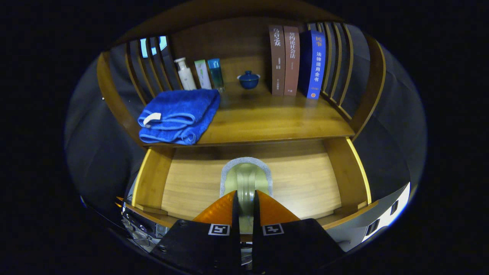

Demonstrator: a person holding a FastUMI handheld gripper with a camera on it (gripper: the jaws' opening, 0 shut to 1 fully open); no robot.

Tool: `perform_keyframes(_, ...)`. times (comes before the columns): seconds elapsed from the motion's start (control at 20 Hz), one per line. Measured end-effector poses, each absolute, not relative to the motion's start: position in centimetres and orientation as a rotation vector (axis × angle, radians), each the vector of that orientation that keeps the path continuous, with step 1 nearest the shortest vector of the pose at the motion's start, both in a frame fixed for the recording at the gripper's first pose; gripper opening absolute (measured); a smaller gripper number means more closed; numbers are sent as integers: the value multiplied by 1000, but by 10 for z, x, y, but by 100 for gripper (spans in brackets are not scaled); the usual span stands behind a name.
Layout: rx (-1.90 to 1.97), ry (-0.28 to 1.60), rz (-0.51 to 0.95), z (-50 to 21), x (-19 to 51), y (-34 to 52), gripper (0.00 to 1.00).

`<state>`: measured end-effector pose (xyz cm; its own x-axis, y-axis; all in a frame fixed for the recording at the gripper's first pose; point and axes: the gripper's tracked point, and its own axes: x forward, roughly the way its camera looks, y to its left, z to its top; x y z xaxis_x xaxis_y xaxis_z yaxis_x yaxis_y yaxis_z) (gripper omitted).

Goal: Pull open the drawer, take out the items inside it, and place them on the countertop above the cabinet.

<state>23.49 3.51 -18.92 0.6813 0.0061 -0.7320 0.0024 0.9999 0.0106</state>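
Wooden counter [267, 122] at frame centre carries towel [177, 114], bottles, books; below it, open drawer [305, 183]. Claw [244, 204] nearly closed, pinching a grey-rimmed item [246, 177], presumably for lifting out.

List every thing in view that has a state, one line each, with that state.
drawer: pulled open.
scrubbing pad: in the drawer, clamped on edge between the fingers.
tool: shut on the scrubbing pad.
blue towel: folded, on the countertop.
lidded cup: lid on.
three books: upright, closed.
three bottles: upright, capped.
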Motion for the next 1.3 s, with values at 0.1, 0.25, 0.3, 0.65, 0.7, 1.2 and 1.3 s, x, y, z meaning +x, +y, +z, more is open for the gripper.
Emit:
perform_keyframes(0.1, 6, 793, 4, -170, 248, 34, 16)
perform_keyframes(0.25, 7, 779, 7, -152, 271, 37, 16)
perform_keyframes(0.3, 5, 775, 1, -147, 283, 36, 16)
perform_keyframes(0.65, -13, 822, -28, -149, 363, 32, 16)
perform_keyframes(0.7, -18, 830, -31, -153, 373, 30, 16)
perform_keyframes(1.2, 9, 889, -52, -189, 426, 23, 16)
perform_keyframes(1.3, 3, 888, -51, -192, 433, 19, 19)
